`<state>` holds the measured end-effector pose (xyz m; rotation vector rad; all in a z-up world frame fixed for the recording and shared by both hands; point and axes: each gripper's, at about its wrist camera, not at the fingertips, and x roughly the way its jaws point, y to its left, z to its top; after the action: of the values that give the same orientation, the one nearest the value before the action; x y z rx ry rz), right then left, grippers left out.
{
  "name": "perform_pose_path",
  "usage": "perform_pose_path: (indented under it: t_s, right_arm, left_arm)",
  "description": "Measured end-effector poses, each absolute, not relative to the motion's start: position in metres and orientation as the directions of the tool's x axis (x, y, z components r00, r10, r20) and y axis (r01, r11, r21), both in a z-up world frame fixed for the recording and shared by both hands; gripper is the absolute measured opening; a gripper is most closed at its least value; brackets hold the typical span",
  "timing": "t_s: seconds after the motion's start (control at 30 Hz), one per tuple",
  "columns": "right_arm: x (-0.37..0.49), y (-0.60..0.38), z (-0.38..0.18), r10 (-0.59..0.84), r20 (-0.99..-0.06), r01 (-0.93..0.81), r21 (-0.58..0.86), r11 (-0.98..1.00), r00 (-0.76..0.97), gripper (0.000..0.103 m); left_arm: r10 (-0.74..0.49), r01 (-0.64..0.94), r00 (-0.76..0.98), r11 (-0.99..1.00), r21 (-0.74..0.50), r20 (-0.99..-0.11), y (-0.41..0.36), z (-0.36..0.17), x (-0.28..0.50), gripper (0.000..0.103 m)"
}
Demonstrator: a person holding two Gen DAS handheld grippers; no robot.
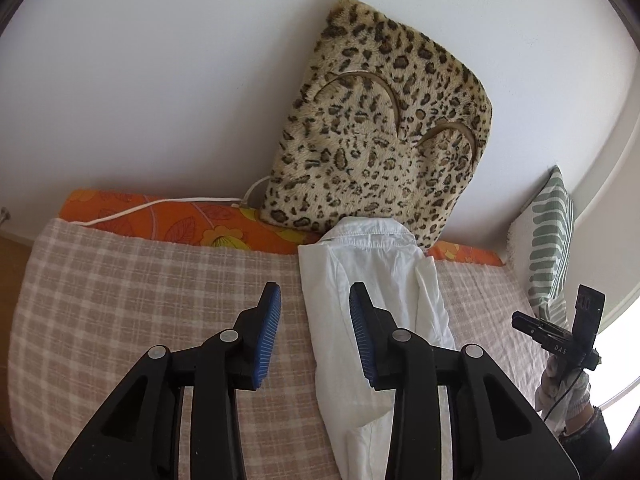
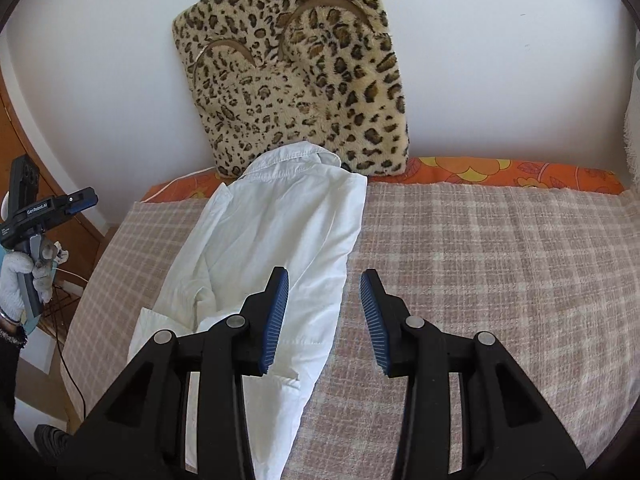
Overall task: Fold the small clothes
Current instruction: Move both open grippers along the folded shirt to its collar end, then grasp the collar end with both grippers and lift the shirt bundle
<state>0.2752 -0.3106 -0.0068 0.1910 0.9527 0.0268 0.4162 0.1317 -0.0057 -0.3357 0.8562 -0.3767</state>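
"GenRobot.AI" marks the left hand-held gripper (image 2: 82,202); "DAS" the right hand-held gripper (image 1: 520,318).

The lower end of the white shirt (image 1: 376,280) is hidden behind the left gripper (image 1: 315,334) in the left wrist view and cut off at the bottom edge behind the right gripper (image 2: 324,320) in the right wrist view. The base of the leopard cushion (image 2: 296,80) is covered by the shirt's collar, and its top is cropped there. The striped pillow (image 1: 548,244), right of the shirt, is partly blocked by the other gripper.
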Motion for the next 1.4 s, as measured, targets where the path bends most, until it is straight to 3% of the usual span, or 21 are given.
perform_pose_path:
  t_s: [0.47,0.77,0.97,1.07,1.2,1.4]
  right_arm:
    - [0.381,-0.335,-0.112,0.199,-0.841,0.004,0.233,0.973,0.502,0.040]
    - [0.423,-0.326,-0.136,0.206,-0.853,-0.047,0.209,0.977,0.480,0.040]
    - [0.429,-0.356,-0.134,0.383,-0.801,-0.027,0.418,0.908,0.460,0.040]
    - [0.419,-0.378,-0.128,0.445,-0.748,-0.010,0.507,0.862,0.493,0.042]
    - [0.419,-0.395,-0.136,0.394,-0.774,0.062,0.484,0.873,0.495,0.043]
    - [0.439,-0.395,-0.147,0.441,-0.761,0.076,0.534,0.842,0.475,0.043]
  left_arm:
    - [-0.522,0.227,0.445,0.852,-0.472,-0.728,0.070,-0.142,0.505,0.036]
    - [-0.499,0.287,0.500,0.867,-0.409,-0.707,0.045,-0.153,0.528,0.043]
    - [-0.554,0.297,0.464,0.833,-0.467,-0.692,0.050,-0.153,0.539,0.043]
    - [-0.598,0.284,0.488,0.798,-0.531,-0.636,0.071,-0.154,0.541,0.043]
    - [-0.621,0.244,0.489,0.771,-0.588,-0.612,0.083,-0.161,0.548,0.043]
    - [-0.594,0.324,0.480,0.804,-0.499,-0.645,0.062,-0.156,0.548,0.043]
